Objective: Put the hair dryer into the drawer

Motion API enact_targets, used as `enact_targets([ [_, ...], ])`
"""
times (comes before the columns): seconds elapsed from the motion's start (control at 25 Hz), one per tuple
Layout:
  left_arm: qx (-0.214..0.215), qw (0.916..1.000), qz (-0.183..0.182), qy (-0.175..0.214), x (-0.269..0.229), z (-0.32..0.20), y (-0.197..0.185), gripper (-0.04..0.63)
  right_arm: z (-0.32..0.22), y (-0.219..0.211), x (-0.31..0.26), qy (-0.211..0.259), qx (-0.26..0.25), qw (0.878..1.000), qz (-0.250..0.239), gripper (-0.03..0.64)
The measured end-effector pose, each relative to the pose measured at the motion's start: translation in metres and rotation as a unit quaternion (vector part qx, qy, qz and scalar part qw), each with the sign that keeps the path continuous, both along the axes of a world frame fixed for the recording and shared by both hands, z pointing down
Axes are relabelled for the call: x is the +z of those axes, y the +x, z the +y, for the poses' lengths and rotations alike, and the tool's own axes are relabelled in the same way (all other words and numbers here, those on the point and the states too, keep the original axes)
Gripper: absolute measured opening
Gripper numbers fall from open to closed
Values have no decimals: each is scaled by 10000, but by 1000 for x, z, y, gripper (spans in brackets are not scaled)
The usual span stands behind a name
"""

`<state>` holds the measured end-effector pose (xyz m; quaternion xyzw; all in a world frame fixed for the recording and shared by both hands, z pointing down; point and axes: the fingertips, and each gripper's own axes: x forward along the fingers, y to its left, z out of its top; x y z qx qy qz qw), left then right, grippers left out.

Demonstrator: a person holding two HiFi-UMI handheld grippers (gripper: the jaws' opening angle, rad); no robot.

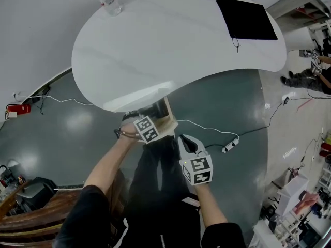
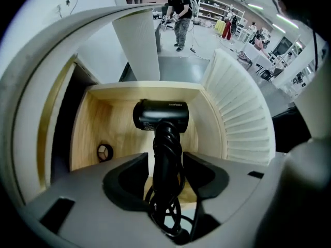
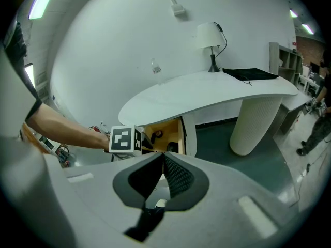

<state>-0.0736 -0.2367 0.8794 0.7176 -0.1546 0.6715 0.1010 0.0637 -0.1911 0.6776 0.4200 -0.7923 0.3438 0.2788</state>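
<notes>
The black hair dryer (image 2: 160,117) has its cord wound round the handle. My left gripper (image 2: 165,159) is shut on that handle and holds the dryer head over the light wooden inside of the open drawer (image 2: 98,112). In the head view the drawer (image 1: 169,119) sticks out from under the white desk, and the left gripper (image 1: 146,129) reaches into it with its tips hidden. My right gripper (image 1: 187,141) hangs just right of the drawer, shut with nothing in it. The right gripper view shows its jaws (image 3: 162,155) closed, with the drawer (image 3: 164,133) beyond them.
A small round ring-shaped item (image 2: 105,151) lies on the drawer floor at the left. The white desk (image 1: 176,40) carries a black mat (image 1: 245,17), a water bottle (image 1: 109,3) and a lamp (image 3: 209,37). A ribbed white desk leg (image 2: 243,112) stands right of the drawer. A power strip (image 1: 230,144) lies on the floor.
</notes>
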Motion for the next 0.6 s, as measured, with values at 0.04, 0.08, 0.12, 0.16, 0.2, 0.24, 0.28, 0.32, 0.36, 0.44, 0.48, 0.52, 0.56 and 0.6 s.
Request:
enact_targets([
  [0.04, -15, 10000, 10, 49, -5, 0, -1, 212, 1, -1, -1, 4, -13, 10000, -8, 6],
  [0.08, -38, 9999, 27, 99, -10, 0, -2, 212, 2, -2, -1, 9, -29, 10000, -17, 6],
  [0.12, -73, 9998, 57, 149, -15, 0, -3, 212, 3, -2, -2, 17, -48, 10000, -30, 6],
  [0.16, -115, 9997, 94, 197, -20, 0, -3, 210, 3, -3, -4, 24, -70, 10000, -48, 6],
  [0.2, -161, 9995, 132, 238, -26, -1, -5, 210, 3, -5, -5, 30, -98, 9999, -71, 6],
  [0.24, -211, 9993, 174, 273, -31, -2, -7, 209, 3, -8, -6, 37, -131, 9999, -95, 6],
  [0.28, -260, 9989, 221, 308, -37, -2, -8, 203, 3, -11, -8, 49, -170, 9998, -117, 5],
  [0.32, -304, 9986, 267, 346, -43, -1, -10, 178, 3, -14, -9, 63, -212, 9997, -136, 5],
  [0.36, -341, 9982, 312, 382, -49, 0, -12, 145, 3, -17, -11, 81, -255, 9995, -150, 5],
  [0.44, -412, 9973, 403, 445, -60, 4, -16, 106, 3, -23, -15, 121, -340, 9992, -180, 5],
  [0.48, -461, 9968, 456, 478, -66, 7, -18, 79, 3, -27, -18, 143, -380, 9990, -194, 5],
  [0.52, -523, 9960, 520, 513, -72, 9, -20, 61, 2, -30, -21, 169, -419, 9988, -207, 5],
  [0.56, -595, 9950, 599, 541, -79, 11, -21, 47, 2, -32, -25, 197, -457, 9985, -219, 5],
  [0.6, -668, 9938, 689, 560, -86, 15, -21, 40, 1, -35, -28, 226, -494, 9983, -231, 5],
])
